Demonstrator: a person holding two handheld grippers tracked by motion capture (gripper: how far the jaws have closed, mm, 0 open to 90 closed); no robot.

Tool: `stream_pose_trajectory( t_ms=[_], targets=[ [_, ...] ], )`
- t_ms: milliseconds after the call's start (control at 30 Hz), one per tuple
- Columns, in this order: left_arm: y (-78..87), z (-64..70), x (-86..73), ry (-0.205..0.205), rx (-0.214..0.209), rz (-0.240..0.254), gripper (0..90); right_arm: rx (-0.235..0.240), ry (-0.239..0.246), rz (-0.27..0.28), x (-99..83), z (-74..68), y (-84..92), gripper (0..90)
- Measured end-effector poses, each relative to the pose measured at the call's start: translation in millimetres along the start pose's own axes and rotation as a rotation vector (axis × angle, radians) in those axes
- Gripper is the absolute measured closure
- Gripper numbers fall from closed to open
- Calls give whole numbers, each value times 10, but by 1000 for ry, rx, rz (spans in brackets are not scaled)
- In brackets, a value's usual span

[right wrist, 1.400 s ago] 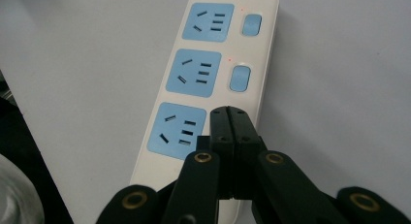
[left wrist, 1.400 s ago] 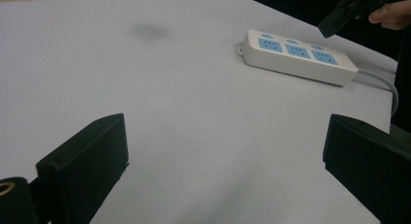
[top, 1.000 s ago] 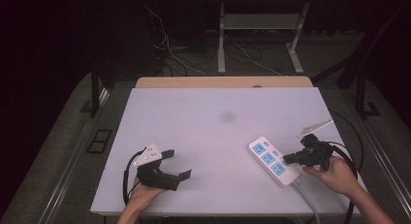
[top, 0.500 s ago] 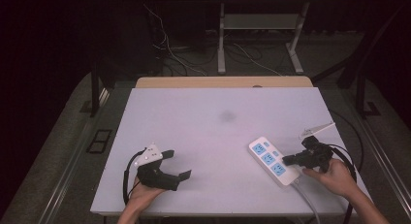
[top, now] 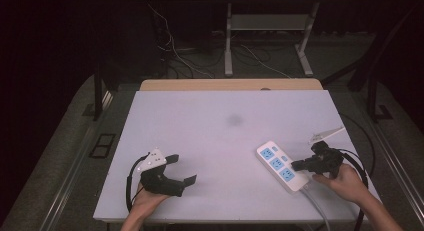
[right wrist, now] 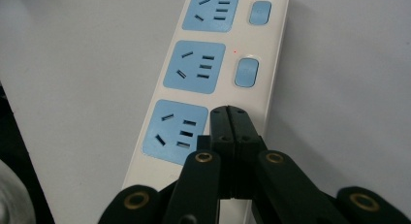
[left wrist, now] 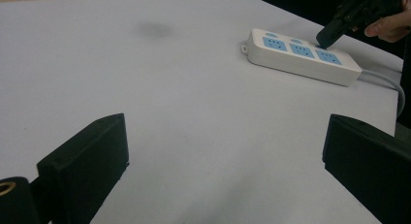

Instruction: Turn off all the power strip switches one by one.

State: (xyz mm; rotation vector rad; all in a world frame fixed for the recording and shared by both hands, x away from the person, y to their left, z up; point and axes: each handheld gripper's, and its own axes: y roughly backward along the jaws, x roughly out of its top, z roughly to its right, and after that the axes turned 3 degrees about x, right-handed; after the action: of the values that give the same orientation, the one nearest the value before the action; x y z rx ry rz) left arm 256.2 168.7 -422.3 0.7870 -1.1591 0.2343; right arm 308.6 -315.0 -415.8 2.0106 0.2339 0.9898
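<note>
Right gripper (top: 300,165) sits over the near end of the white power strip (top: 280,165), its two black jaws pressed flat together with nothing between them. From my right gripper view, the joined tips (right wrist: 230,118) lie over the spot beside the nearest blue socket (right wrist: 175,132), where the other two sockets have their blue switches (right wrist: 246,72); I cannot tell whether the tips actually touch the strip. Small red lights show next to the two farther switches. My right hand (top: 346,183) holds this gripper at the table's right edge.

My left gripper (top: 181,170) rests at the near left of the white table (top: 220,141), held by my left hand (top: 145,198), with its jaws spread wide and gripping nothing. In the left gripper view, its jaws frame bare tabletop, and the power strip (left wrist: 303,56) lies well beyond them, with the right gripper's tip (left wrist: 325,38) at its far socket end.

The strip lies diagonally at the table's right side, its grey cord (top: 316,204) running off the near edge. A faint dark smudge (top: 234,120) marks the table's middle.
</note>
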Motion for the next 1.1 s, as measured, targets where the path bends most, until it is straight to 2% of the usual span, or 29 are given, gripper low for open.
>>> stream_pose_trajectory(
  t_ms=[200, 333, 500, 933, 1100],
  targets=[
    [20, -3, 2, 1, -1, 9, 11, 2, -22, 21, -35, 8, -5, 900],
    [21, -13, -1, 7, 3, 9, 11, 2, -15, 36, -56, 6, -4, 900],
    [12, -15, -1, 4, 1, 4, 11, 19, -27, 34, -52, 28, -1, 900],
    [3, -21, -3, 2, -3, 1, 11, -8, -8, 30, -42, -15, -1, 899],
    [-4, -19, -2, 2, -3, -2, 11, 17, -34, 31, -44, 20, 4, 898]
  ],
)
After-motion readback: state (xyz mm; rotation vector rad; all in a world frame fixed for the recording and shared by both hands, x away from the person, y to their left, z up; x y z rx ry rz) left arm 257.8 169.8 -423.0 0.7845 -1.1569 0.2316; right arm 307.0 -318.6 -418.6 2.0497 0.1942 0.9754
